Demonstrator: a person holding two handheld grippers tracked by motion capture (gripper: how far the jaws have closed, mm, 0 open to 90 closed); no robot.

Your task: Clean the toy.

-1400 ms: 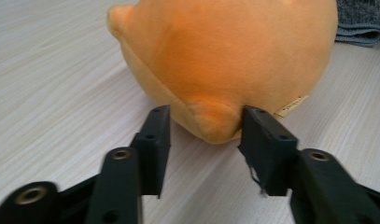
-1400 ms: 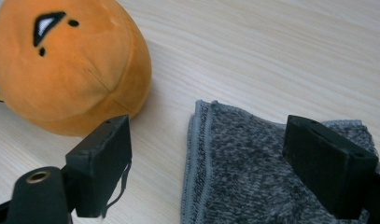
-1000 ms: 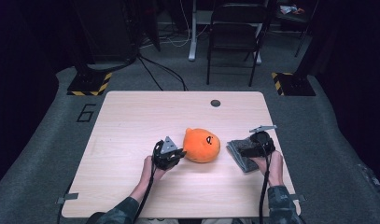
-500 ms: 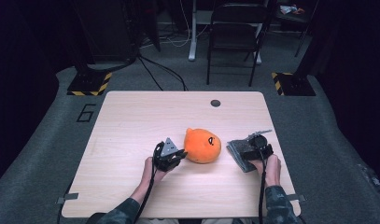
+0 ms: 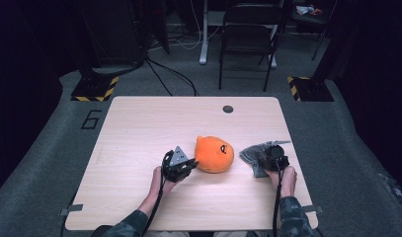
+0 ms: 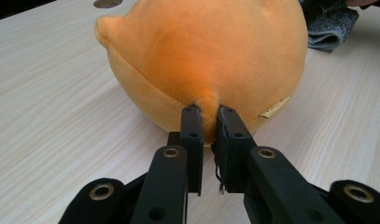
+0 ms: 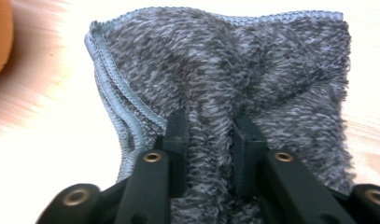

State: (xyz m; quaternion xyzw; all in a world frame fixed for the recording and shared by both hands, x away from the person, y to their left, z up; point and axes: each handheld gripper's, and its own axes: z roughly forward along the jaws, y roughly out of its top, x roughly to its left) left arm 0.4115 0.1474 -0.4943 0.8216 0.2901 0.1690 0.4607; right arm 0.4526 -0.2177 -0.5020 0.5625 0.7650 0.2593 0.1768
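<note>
Orange plush toy [image 5: 214, 154] at centre of the high view, grey cloth [image 5: 255, 155] just right of it, apart. Left gripper [image 6: 208, 122] pinched nearly closed on a small fold low on the toy's near side. Right gripper [image 7: 210, 135] just been closing, now clamped on a bunched ridge of cloth. Cloth nearer the right hand [image 5: 286, 178], its folded hem toward the toy.

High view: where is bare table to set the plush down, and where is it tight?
Free: the whole left half of the table, left of the left gripper, and the far strip between the plush and the round hole. Crowded: the near-right stretch, where the plush, grey cloth and right gripper sit close together.
</note>
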